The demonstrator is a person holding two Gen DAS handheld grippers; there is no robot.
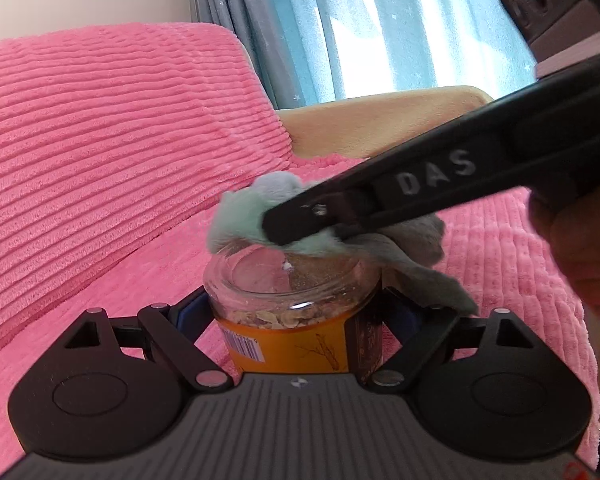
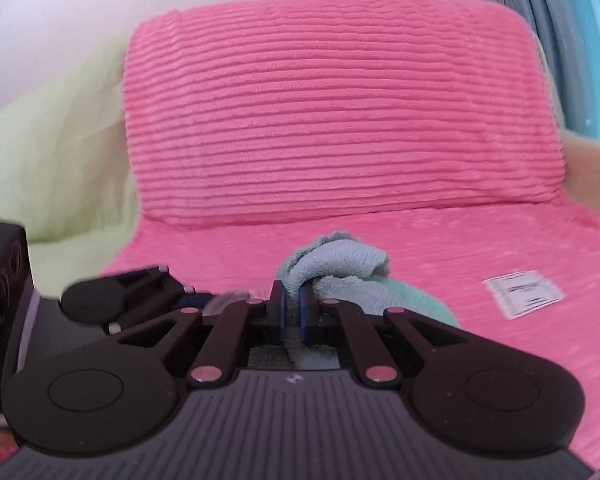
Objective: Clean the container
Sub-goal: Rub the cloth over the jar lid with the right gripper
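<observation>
Left wrist view, nearest first: left gripper (image 1: 296, 312), fingers clamped on either side of a glass jar (image 1: 292, 300), just below its shoulder. Jar upright, lid off, orange label (image 1: 288, 344) facing the camera. Inside the jar: a layer of brownish flaky residue around the wall at shoulder height, a fine brown film on the glass above it, one small white speck near the mouth. Amount lower down hidden by the label.

Just above the jar: right gripper (image 1: 276, 228), reaching in from the right, closed tight on a bunched cloth (image 1: 240, 216), mint green on one side and grey on the other. Cloth touching the far rim of the jar mouth, a grey tail hanging over the right side.

Right wrist view: the same cloth (image 2: 332, 264) pinched between nearly shut blue-padded fingers.

Likely step: wiping the rim and inner wall. Best done by keeping the jar held firm and upright, pushing the wad down into the mouth, and sweeping round the wall to catch the flakes without tipping them out.

Behind: pink ribbed sofa cover (image 1: 100, 160), then blue curtain (image 1: 320, 20).
</observation>
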